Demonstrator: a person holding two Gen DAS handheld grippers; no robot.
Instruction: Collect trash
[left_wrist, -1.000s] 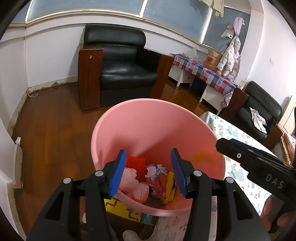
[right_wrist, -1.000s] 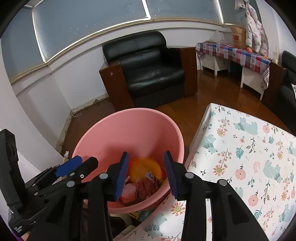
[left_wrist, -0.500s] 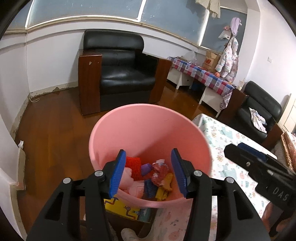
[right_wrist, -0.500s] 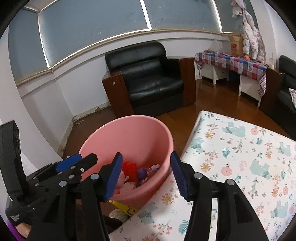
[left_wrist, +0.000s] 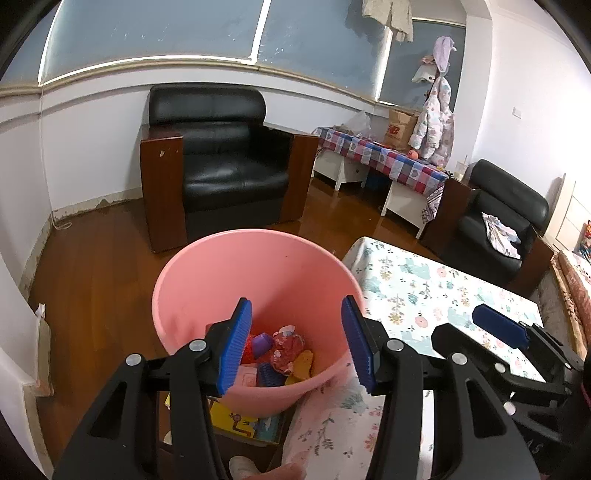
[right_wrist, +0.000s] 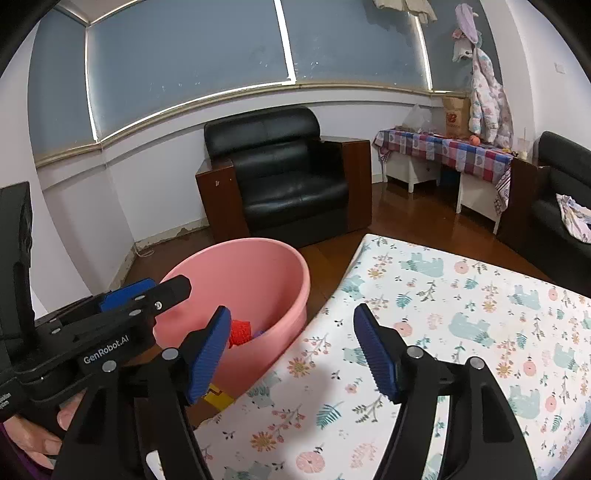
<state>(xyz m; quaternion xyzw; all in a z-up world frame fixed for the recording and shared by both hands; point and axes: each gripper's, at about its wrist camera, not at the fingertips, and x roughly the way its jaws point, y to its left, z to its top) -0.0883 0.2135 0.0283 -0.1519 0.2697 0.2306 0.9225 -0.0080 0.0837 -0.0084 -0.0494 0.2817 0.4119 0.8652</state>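
Note:
A pink bin (left_wrist: 255, 280) stands on the floor by the table's corner, with several bits of coloured trash (left_wrist: 286, 349) at its bottom. My left gripper (left_wrist: 295, 301) hovers above the bin's near rim, open, with nothing between its blue pads. My right gripper (right_wrist: 291, 312) is over the table's left edge; its jaws are opening and hold nothing. From that side the bin (right_wrist: 240, 269) is to the left, with red trash (right_wrist: 240, 330) showing inside. The left gripper (right_wrist: 147, 291) juts in at the left there; the right gripper (left_wrist: 480, 328) shows at the right of the left wrist view.
A table under a floral cloth (right_wrist: 461, 314) fills the right. A black armchair (left_wrist: 218, 170) stands behind the bin on the wooden floor (left_wrist: 92, 277). A yellow box (left_wrist: 236, 421) lies under the bin's near side. A hand (right_wrist: 51, 432) grips the left tool.
Both grippers have drawn back and up from the bin, which now looks smaller and farther. The right gripper's jaws have spread wider and it has shifted over the table.

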